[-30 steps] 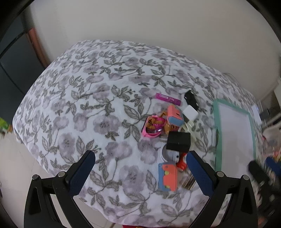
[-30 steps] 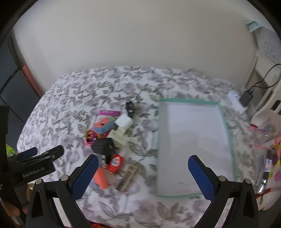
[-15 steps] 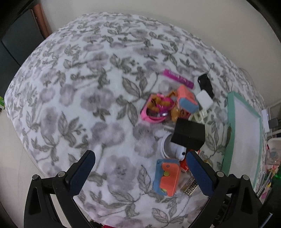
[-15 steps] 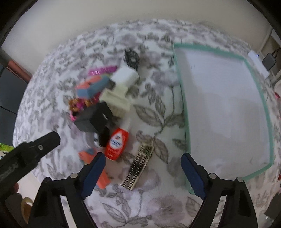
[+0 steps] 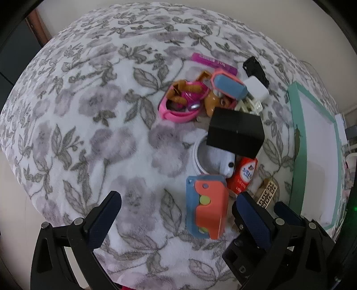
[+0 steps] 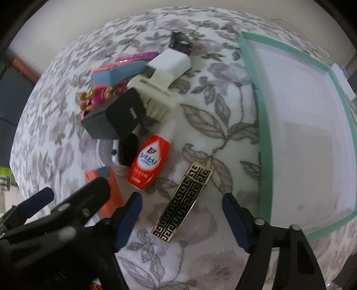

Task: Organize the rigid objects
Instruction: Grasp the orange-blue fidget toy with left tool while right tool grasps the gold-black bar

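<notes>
your floral blanket [image 5: 93, 116] meets a pale wall [image 5: 223, 20]; gold-patterned black comb [image 6: 183, 201] beside tray [image 6: 254, 73], your right gripper [image 6: 181, 215] closing, open around it; left gripper [image 5: 177, 214] open.

Soft, even room light falls on the flower-patterned bedspread [image 5: 93, 116], throwing only faint shadows, the darkest one under the black box [image 5: 235, 136] in the heap. Both views bulge like a fishbowl, so the bedspread's far edge curves and the corners go black. The left wrist view is crisp; the right wrist view is smeared, most of all on the left gripper [image 6: 69, 200] at its lower left corner.
</notes>
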The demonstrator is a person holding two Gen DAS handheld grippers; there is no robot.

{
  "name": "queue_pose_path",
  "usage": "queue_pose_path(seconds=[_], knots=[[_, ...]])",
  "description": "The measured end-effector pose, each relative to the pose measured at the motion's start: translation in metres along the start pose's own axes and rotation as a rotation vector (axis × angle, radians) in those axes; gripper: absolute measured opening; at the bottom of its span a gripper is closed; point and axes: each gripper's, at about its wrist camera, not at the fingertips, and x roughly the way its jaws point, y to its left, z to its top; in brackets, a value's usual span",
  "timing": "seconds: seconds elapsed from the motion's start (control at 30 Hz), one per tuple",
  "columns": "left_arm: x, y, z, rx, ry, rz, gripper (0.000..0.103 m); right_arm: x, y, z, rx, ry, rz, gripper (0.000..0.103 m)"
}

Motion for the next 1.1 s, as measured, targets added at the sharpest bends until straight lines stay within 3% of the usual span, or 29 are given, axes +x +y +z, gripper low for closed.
queue_pose_path(seconds=[0.17,0.4,0.6,0.8,1.03,1.1], knots=[[0.005,0.000,-0.004,0.009,0.008,-0.005,0.102,0.002,-0.006,-0.002,0.015,0.004,-0.033,0.058],[0.007,-0.009,-0.013,0.020,0.011,-0.038,0.083,-0.003,-0.019,-0.008,0.024,0.010,-0.033,0.045],[0.014,-0.012,-0.021,0.020,0.038,-0.080,0.068,-0.003,-0.019,-0.005,-0.004,0.021,-0.056,0.045],[0.031,-0.015,-0.021,0.002,0.071,-0.118,0.059,0.000,-0.013,-0.006,-0.025,0.012,-0.080,0.045],[0.037,-0.022,-0.024,0.011,0.053,-0.098,0.056,0.002,-0.009,-0.005,-0.039,-0.003,-0.092,0.045],[0.038,-0.021,-0.021,0.011,0.052,-0.093,0.048,0.002,-0.008,-0.006,-0.048,-0.010,-0.099,0.045]])
